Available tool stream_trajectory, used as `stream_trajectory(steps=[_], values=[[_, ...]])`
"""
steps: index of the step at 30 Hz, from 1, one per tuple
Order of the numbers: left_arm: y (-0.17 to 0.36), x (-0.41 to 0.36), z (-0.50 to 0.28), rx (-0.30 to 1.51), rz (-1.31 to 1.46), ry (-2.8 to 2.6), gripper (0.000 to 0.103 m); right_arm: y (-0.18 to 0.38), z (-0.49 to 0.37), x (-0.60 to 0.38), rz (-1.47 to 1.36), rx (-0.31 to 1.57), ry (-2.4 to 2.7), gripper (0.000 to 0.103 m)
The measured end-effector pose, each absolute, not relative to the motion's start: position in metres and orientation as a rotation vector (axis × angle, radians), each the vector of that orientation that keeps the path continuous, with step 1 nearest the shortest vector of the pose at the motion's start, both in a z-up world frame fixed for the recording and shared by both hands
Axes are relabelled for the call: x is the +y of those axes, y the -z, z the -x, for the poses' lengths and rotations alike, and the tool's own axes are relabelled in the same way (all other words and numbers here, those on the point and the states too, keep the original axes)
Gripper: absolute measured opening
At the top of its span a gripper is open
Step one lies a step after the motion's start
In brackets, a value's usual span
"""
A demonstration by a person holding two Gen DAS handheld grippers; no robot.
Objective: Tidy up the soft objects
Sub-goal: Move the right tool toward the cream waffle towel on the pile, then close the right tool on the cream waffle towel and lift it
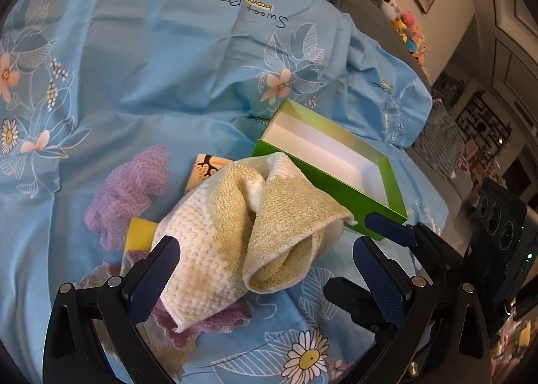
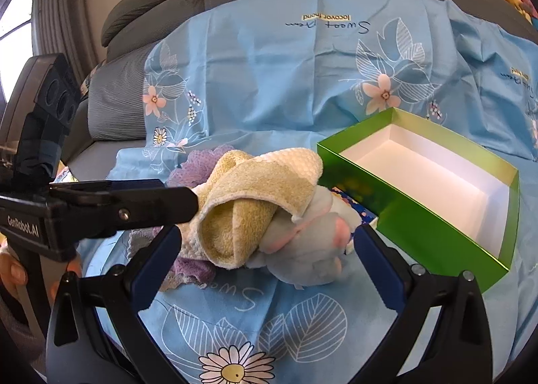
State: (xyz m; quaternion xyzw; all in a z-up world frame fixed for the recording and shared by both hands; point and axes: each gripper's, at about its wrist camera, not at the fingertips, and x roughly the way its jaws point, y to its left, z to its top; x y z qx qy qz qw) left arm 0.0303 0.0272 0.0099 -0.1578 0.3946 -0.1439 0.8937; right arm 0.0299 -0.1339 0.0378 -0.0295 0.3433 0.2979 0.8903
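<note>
A rolled yellow and white towel (image 1: 235, 232) (image 2: 255, 192) lies on top of a pile of soft things on the blue flowered sheet. My left gripper (image 1: 269, 266) is open, and the towel sits between its jaws. My right gripper (image 2: 265, 249) is open too, around the towel's end and a grey and pink plush (image 2: 312, 249). A purple mesh puff (image 1: 127, 196) (image 2: 198, 162) sits behind the pile. The empty green box (image 1: 336, 189) (image 2: 420, 229) stands just right of it. In the right wrist view the left gripper's fingers (image 2: 151, 204) reach in from the left.
A yellow sponge (image 1: 139, 232), an orange-patterned piece (image 1: 208, 165) and a purple knit cloth (image 1: 215, 320) lie under and beside the towel. Grey sofa cushions (image 2: 151, 14) rise behind the sheet. Colourful plush toys (image 1: 407, 31) sit at the far right.
</note>
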Motion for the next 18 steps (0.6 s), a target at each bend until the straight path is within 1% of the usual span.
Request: stream_trajectory(steps=[3,5,6,8,10,11,13,14,15,16,18], values=[[-0.008,0.028,-0.031,0.810,0.331,0.306,0.101,-0.039,-0.029,-0.130,0.090,0.708,-0.631,0.101],[-0.005,0.031,-0.034,0.812,0.339,0.308,0.095,-0.038,-0.030,-0.127,0.118,0.707,-0.633,0.099],[-0.004,0.033,-0.035,0.813,0.343,0.308,0.092,-0.038,-0.029,-0.125,0.136,0.701,-0.638,0.096],[-0.001,0.038,-0.037,0.815,0.357,0.310,0.092,-0.036,-0.031,-0.121,0.169,0.705,-0.644,0.090],[0.003,0.042,-0.040,0.820,0.375,0.318,0.091,-0.034,-0.033,-0.117,0.202,0.719,-0.656,0.080],[0.004,0.044,-0.042,0.824,0.381,0.321,0.090,-0.033,-0.035,-0.115,0.213,0.723,-0.658,0.079],[0.007,0.047,-0.047,0.835,0.392,0.334,0.078,-0.032,-0.038,-0.111,0.239,0.723,-0.652,0.071],[0.008,0.048,-0.051,0.843,0.410,0.352,0.076,-0.032,-0.039,-0.110,0.240,0.723,-0.653,0.068],[0.009,0.050,-0.056,0.850,0.432,0.366,0.073,-0.033,-0.041,-0.109,0.241,0.723,-0.657,0.063],[0.009,0.051,-0.060,0.856,0.448,0.371,0.071,-0.033,-0.043,-0.108,0.246,0.724,-0.656,0.059],[0.008,0.052,-0.067,0.857,0.471,0.397,0.067,-0.034,-0.045,-0.105,0.246,0.719,-0.653,0.056]])
